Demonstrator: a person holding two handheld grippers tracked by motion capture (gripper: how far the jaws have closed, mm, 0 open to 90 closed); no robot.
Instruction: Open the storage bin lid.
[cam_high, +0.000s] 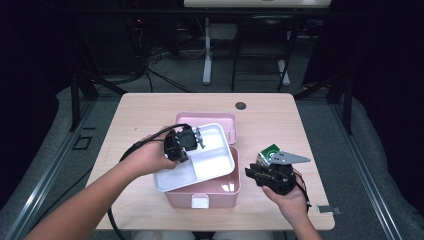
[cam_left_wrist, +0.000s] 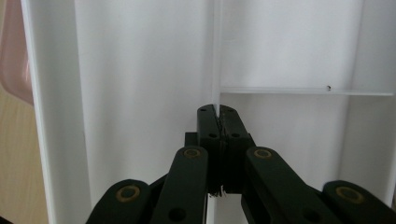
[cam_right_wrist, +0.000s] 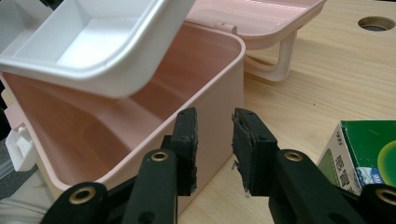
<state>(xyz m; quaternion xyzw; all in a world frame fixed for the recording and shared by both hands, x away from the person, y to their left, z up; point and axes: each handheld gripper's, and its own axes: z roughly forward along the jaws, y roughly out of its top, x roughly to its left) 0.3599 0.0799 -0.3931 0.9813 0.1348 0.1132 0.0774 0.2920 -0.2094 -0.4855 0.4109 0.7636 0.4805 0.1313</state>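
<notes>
Your left gripper sits at about nine o'clock of the table, jaws pinched tight on the thin divider wall of the white tray. In the left gripper view the two pads meet on that wall, just below where a cross partition branches off. The tray hangs tilted above the open pink box, clear of its floor, with one corner overhanging the box's near rim.

The box stands at the table's centre, its lid folded back toward twelve o'clock and its white latch facing six.

Your right gripper rests at about four o'clock, just beside the box's right wall. Its jaws stand apart with nothing between them. A green carton lies right behind it.
</notes>
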